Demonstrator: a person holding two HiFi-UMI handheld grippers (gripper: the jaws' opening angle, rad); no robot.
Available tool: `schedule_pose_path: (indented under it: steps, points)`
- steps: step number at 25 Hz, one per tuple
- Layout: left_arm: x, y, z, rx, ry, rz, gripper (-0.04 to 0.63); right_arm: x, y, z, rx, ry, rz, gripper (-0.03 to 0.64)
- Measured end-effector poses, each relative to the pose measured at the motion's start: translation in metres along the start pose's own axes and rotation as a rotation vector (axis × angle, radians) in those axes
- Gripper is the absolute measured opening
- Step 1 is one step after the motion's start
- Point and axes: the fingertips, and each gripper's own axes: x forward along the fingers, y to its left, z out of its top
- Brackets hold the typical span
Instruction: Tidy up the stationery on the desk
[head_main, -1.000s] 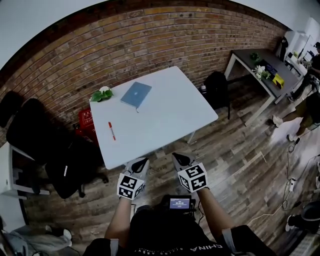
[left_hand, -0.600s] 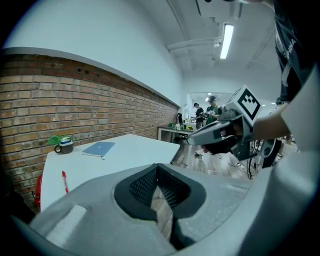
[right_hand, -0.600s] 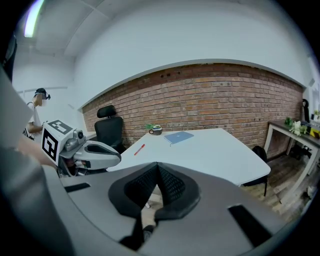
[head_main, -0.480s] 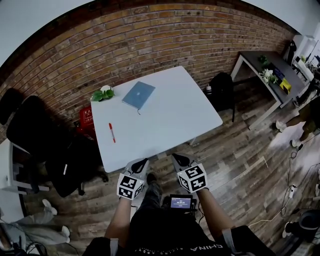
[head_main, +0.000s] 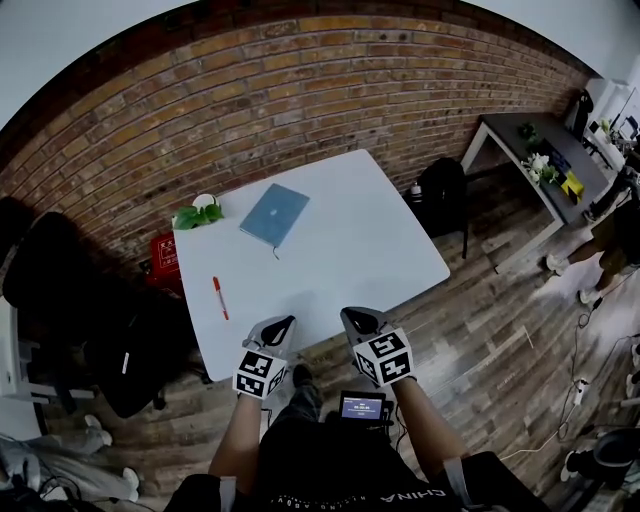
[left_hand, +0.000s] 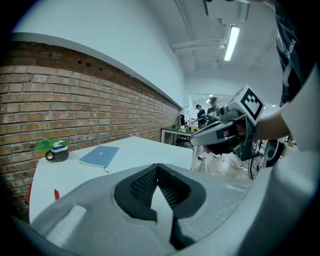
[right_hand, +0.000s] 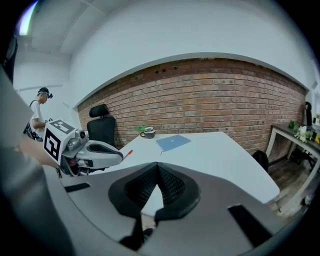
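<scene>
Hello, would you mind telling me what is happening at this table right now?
A person stands at the near edge of a white table, holding a left gripper and a right gripper at that edge. Both are shut and hold nothing. On the table lie a blue notebook and a red pen, apart from each other, with a small potted plant at the far left corner. Nothing is picked up yet; the tidying has not begun.

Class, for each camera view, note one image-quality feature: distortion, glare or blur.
Head view: fisheye bends the brick wall into an arc. Left gripper view: the ceiling light glares, overexposed. Right gripper view: dark round border; white table evenly lit.
</scene>
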Motion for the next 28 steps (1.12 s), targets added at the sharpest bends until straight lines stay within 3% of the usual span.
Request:
schedule_pose_path:
  steps: [12,21,28]
  points:
    - [0.056,0.094,0.033,0.003,-0.009,-0.039,0.009,0.083,-0.034,0.056,0.008,0.017,-0.032,0.009]
    - [0.078,0.118,0.036,-0.018,-0.004,-0.046,0.009,0.111,-0.048,0.067,0.008,0.04,-0.031,0.009]
    - [0.094,0.135,0.043,-0.044,-0.006,0.035,0.009,0.137,-0.065,0.077,-0.018,0.046,0.044,0.009]
